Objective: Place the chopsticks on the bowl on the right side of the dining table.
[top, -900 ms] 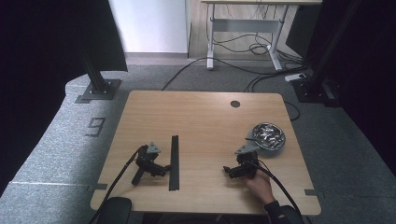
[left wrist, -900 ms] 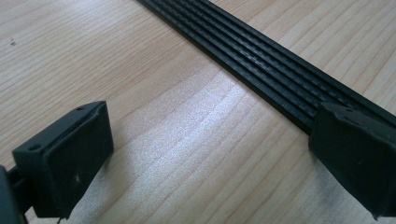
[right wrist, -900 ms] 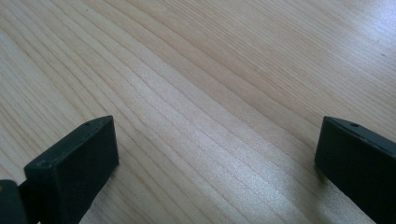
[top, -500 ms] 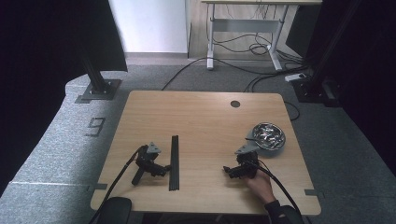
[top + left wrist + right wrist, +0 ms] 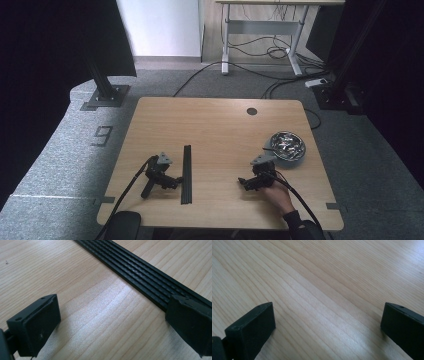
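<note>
- The left gripper [image 5: 177,181] lies on the wooden table [image 5: 215,125] in the lower left of the high view, with no hand on it; its cable trails off toward the bottom edge of the frame.
- Its jaws stand wide apart, with bare wood between them and nothing gripped, as the left gripper view shows [image 5: 110,325].
- The black ribbed bar [image 5: 186,172] lies flat on the table just right of the left gripper in the high view, running straight from the middle of the frame down toward the bottom edge of the table.
- In the left gripper view the bar [image 5: 140,275] crosses from the top centre to the right edge, passing close by the right-hand jaw; whether that jaw touches it I cannot tell.
- The right gripper [image 5: 246,183] sits low on the table in the lower right of the high view, held by the person's right hand [image 5: 279,196], which comes in from the bottom edge.
- Its jaws are also spread wide, over bare wood, holding nothing, as the right gripper view shows [image 5: 327,322].
- A metal bowl [image 5: 287,146] with small shiny pieces inside stands on the table up and right of the right gripper, near it but apart.
</note>
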Available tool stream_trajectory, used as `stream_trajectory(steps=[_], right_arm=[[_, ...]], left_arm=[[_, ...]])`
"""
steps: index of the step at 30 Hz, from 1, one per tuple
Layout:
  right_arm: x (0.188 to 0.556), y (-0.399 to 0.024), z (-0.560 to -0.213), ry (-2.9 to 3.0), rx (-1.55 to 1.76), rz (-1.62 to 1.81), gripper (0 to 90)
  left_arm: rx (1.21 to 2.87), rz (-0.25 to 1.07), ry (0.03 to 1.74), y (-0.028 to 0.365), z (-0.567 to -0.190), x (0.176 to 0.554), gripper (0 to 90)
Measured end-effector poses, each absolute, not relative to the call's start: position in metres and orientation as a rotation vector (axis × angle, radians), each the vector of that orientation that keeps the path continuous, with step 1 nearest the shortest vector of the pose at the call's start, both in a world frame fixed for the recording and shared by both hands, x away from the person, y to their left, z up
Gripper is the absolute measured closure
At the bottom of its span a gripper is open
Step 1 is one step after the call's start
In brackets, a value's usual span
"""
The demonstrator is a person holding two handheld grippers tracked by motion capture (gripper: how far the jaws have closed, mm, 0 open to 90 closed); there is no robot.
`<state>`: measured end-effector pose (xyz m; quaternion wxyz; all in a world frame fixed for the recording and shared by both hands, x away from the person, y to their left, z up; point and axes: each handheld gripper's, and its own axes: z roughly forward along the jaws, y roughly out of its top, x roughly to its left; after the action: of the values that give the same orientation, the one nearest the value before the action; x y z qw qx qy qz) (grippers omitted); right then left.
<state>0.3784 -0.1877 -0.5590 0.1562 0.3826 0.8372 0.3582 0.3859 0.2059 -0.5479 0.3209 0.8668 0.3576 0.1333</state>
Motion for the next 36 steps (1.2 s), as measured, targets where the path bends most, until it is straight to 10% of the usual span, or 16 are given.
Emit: stream_trajectory(steps=[36], right_arm=[[0.397,-0.135,-0.533,2.474,1.019,1.064,0.0]], left_arm=[[2.277,0.35,0.94,0.206,-0.548,0.386,0.0]])
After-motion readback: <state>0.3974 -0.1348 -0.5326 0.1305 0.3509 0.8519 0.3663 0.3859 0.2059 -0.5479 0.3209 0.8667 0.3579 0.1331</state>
